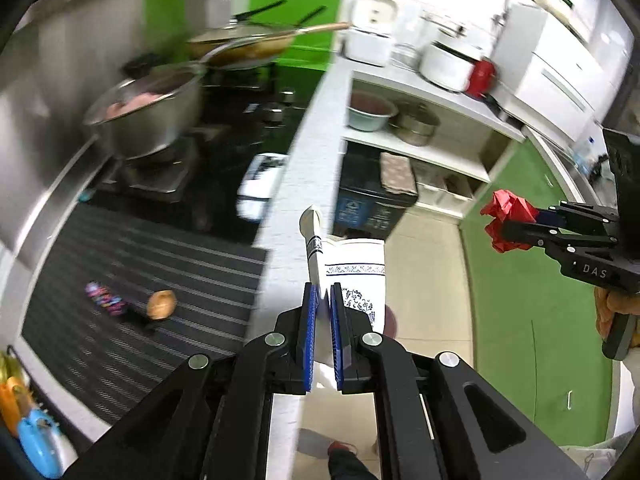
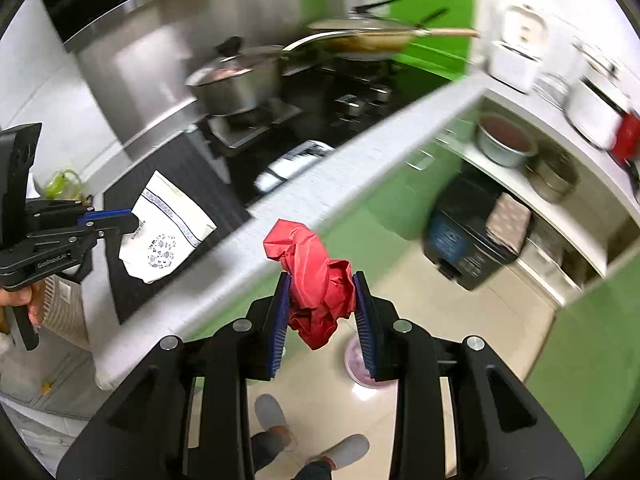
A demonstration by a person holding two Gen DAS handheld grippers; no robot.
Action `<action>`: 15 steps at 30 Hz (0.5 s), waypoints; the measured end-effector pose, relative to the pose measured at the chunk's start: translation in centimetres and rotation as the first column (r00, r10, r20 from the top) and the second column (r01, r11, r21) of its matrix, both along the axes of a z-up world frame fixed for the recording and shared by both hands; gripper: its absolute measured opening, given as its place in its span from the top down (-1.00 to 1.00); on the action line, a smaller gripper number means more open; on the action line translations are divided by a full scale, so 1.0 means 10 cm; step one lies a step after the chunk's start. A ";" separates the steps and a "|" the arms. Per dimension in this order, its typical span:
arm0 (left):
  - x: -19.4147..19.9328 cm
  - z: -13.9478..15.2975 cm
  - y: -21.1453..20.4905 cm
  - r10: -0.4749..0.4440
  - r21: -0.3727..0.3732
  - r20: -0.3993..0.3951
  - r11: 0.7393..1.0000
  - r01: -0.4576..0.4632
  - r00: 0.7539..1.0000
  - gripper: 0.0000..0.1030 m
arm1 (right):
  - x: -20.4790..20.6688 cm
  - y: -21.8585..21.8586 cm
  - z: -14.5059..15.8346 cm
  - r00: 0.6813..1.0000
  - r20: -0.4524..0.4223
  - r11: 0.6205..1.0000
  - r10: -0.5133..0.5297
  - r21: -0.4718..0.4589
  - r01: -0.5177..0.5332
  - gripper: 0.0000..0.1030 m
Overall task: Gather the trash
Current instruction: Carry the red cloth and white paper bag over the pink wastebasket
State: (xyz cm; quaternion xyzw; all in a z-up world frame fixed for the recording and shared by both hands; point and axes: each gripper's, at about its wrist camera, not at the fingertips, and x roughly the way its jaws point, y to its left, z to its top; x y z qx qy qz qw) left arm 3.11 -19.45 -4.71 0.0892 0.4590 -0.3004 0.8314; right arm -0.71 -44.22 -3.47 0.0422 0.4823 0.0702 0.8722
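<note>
1. I am holding a white paper bag pinched in the left gripper, off the bench edge.
2. The right gripper is clamping crumpled red paper: light, soft, crushable, beyond the bench.

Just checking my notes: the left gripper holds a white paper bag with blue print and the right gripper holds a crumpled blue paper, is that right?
Not quite. The crumpled paper in the right gripper is red, not blue, as the right wrist view shows. The left gripper does hold the white paper bag with blue print.
</note>
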 end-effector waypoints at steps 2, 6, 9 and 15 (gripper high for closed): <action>-0.10 -0.05 -0.22 -0.017 -0.004 0.004 1.000 0.017 1.000 0.86 | -0.13 -0.22 -0.08 1.000 -0.008 1.000 -0.018 0.003 0.018 0.41; -0.25 -0.25 -0.62 -0.020 0.009 0.000 1.000 0.020 1.000 0.86 | -0.32 -0.59 -0.29 0.999 -0.028 1.000 -0.030 -0.003 0.030 0.41; -0.34 -0.42 -0.88 -0.022 0.015 -0.012 1.000 0.022 1.000 0.86 | -0.41 -0.81 -0.44 0.999 -0.047 1.000 -0.027 -0.007 0.027 0.41; -0.32 -0.81 -1.28 -0.049 0.044 -0.054 0.998 0.051 0.997 0.86 | -0.47 -1.12 -0.82 0.995 -0.085 0.998 -0.054 0.011 0.055 0.41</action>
